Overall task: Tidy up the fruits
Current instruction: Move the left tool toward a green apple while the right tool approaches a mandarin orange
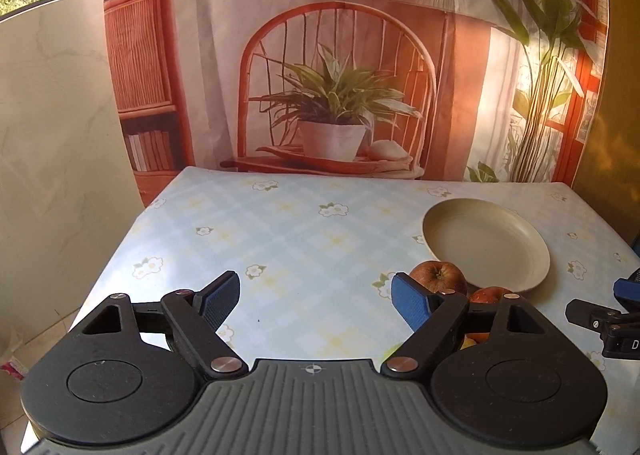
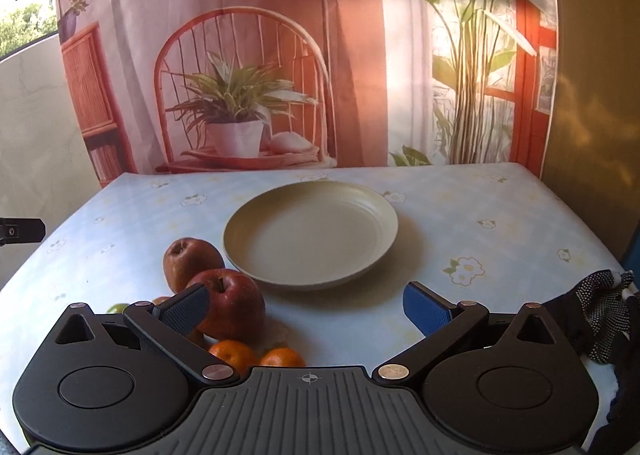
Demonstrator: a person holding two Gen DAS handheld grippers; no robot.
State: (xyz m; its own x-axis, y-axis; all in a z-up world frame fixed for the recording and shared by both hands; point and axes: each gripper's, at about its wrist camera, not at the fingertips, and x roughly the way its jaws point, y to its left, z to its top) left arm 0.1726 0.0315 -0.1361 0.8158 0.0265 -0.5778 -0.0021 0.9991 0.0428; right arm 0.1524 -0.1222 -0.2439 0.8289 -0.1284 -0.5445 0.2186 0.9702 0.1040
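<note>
A cream plate (image 2: 312, 231) sits bare on the floral tablecloth; it also shows at the right in the left wrist view (image 1: 486, 243). Two red-brown apples lie near its left rim: a far one (image 2: 186, 261) and a near one (image 2: 236, 305). Two small oranges (image 2: 234, 355) (image 2: 282, 358) lie in front of them. In the left wrist view the far apple (image 1: 438, 277) and near apple (image 1: 490, 295) show behind my right finger. My right gripper (image 2: 306, 313) is open and empty, its left finger beside the near apple. My left gripper (image 1: 316, 301) is open and empty over bare cloth.
The table (image 1: 280, 239) has a pale blue checked cloth with flowers, and a printed backdrop hangs behind its far edge. A marble wall stands at the left. A gloved hand (image 2: 600, 315) shows at the right edge. A green bit (image 2: 116, 309) peeks out behind my right gripper's left finger.
</note>
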